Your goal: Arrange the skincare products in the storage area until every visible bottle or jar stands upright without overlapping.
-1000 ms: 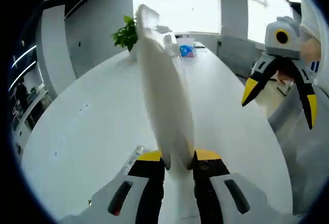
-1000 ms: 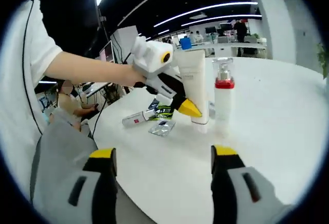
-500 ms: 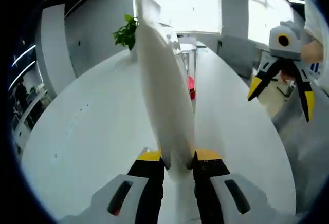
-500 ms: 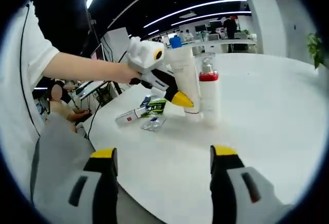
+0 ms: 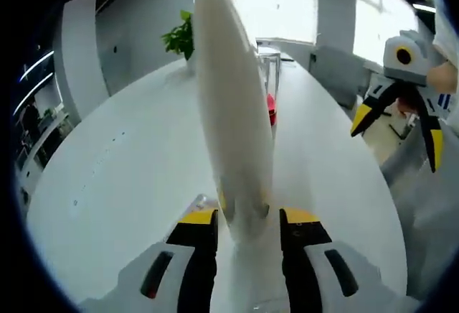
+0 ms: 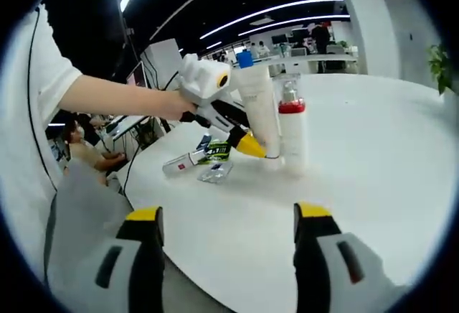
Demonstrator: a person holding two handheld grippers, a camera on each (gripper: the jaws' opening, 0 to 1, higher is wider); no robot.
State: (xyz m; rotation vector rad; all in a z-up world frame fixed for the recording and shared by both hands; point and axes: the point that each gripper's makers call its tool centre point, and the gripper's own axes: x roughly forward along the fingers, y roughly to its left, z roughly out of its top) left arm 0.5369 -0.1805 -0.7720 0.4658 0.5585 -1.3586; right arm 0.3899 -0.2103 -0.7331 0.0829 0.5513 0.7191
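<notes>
White tube (image 5: 233, 112) upright on the white table (image 5: 129, 176) beside a red-collared pump bottle (image 6: 291, 130), left gripper (image 5: 247, 221) jaws seemingly just parted around its base, right gripper (image 6: 224, 216) spread wide, holding nothing.

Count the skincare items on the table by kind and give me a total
Standing white tube: 1
Standing pump bottle, red collar: 1
Small tubes lying flat: 2
Foil sachet: 1
Total: 5
</notes>
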